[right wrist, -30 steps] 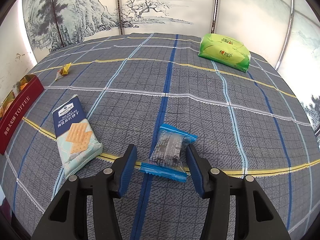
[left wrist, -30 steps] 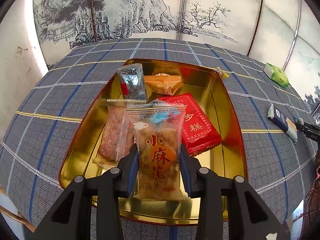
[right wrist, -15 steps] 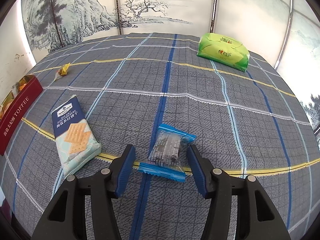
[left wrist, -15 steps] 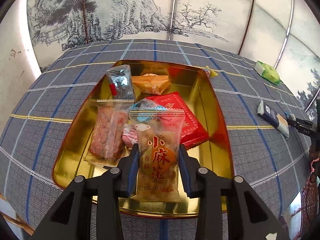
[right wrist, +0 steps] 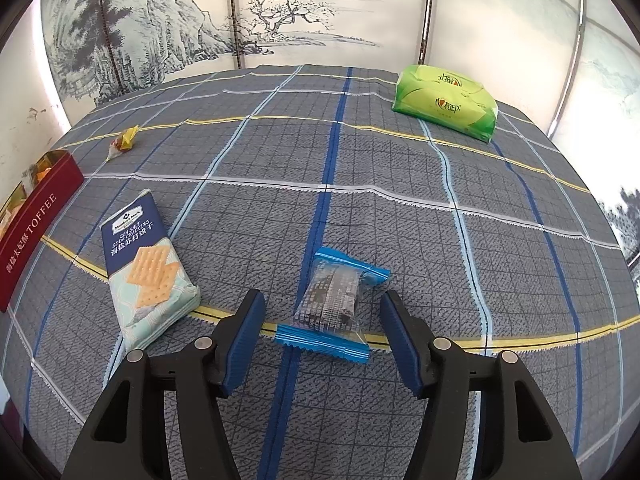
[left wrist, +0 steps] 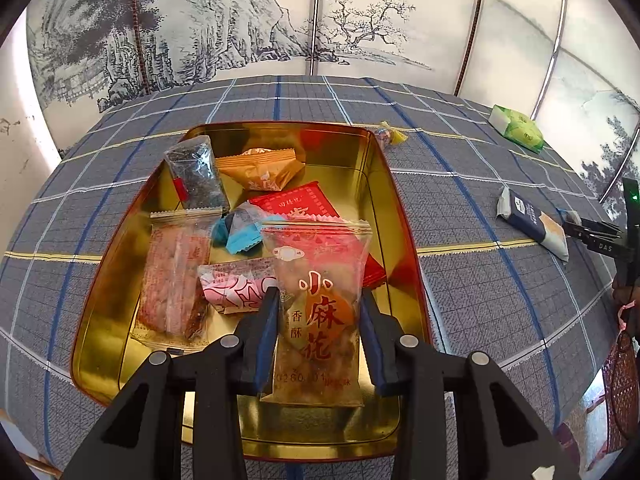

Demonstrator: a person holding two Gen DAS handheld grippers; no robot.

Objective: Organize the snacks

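Observation:
My left gripper (left wrist: 318, 322) is shut on a clear snack packet with red Chinese lettering (left wrist: 318, 300) and holds it over the near part of the gold tin (left wrist: 400, 216). The tin holds several snacks: a red flat packet (left wrist: 298, 206), an orange packet (left wrist: 260, 170), a dark packet (left wrist: 196, 174), a long clear packet (left wrist: 174, 284), a pink one (left wrist: 234, 286). My right gripper (right wrist: 322, 326) is open, its fingers either side of a blue-edged clear packet of dark snack (right wrist: 334, 300) lying on the cloth.
A soda cracker pack (right wrist: 144, 264) lies left of the right gripper; it also shows in the left wrist view (left wrist: 532, 222). A green tissue pack (right wrist: 446, 102) sits at the far right. A small yellow candy (right wrist: 124, 140) lies near the tin's red side (right wrist: 32, 224).
My left gripper has drawn back and up with its packet, so more of the tin's contents show. My right gripper's jaws have widened slightly around the blue-edged packet.

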